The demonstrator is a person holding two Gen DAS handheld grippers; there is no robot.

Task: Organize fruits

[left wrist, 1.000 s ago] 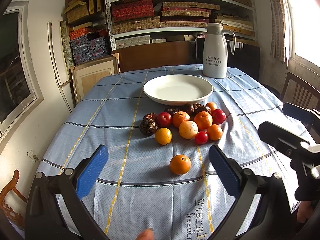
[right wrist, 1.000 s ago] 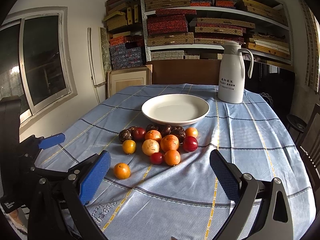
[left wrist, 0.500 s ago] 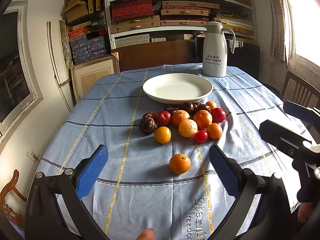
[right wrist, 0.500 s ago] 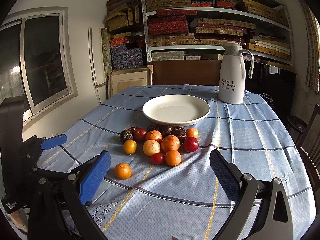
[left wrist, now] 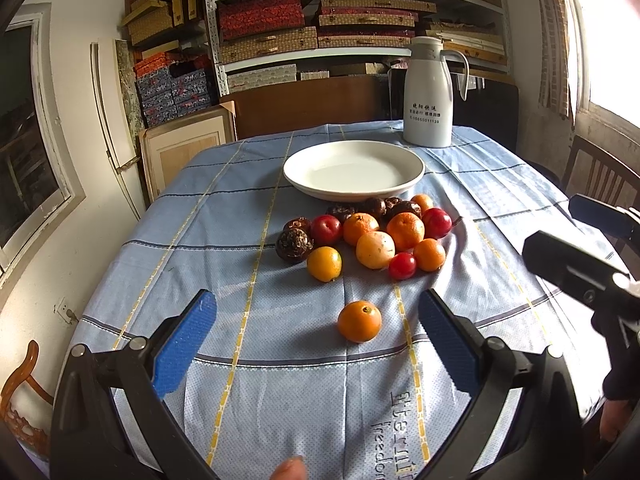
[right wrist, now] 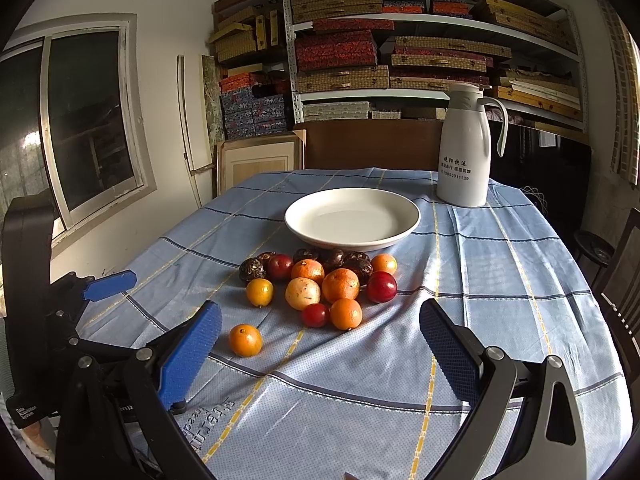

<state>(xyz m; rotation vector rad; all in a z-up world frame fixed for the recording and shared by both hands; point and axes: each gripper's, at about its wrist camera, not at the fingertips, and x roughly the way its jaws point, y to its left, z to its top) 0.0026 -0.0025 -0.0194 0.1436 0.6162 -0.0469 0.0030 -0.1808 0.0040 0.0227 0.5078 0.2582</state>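
Observation:
A cluster of fruit (left wrist: 372, 232) lies on the blue tablecloth in front of an empty white plate (left wrist: 354, 169): oranges, red plums, dark brown wrinkled fruit. One orange (left wrist: 359, 321) lies alone, nearer me. My left gripper (left wrist: 318, 342) is open and empty, with the lone orange just beyond its fingertips. My right gripper (right wrist: 320, 344) is open and empty, short of the cluster (right wrist: 320, 280); the lone orange (right wrist: 245, 340) is by its left finger. The plate (right wrist: 352, 218) is behind the fruit. Each gripper shows at the edge of the other's view.
A white thermos jug (left wrist: 428, 92) stands behind the plate at the back right, also in the right wrist view (right wrist: 464, 146). Shelves of boxes (left wrist: 320, 20) fill the back wall. A wooden chair (left wrist: 600, 178) is at the table's right; a window (right wrist: 88, 120) is at left.
Both grippers have crept slightly forward toward the fruit; the fruit and plate have not moved.

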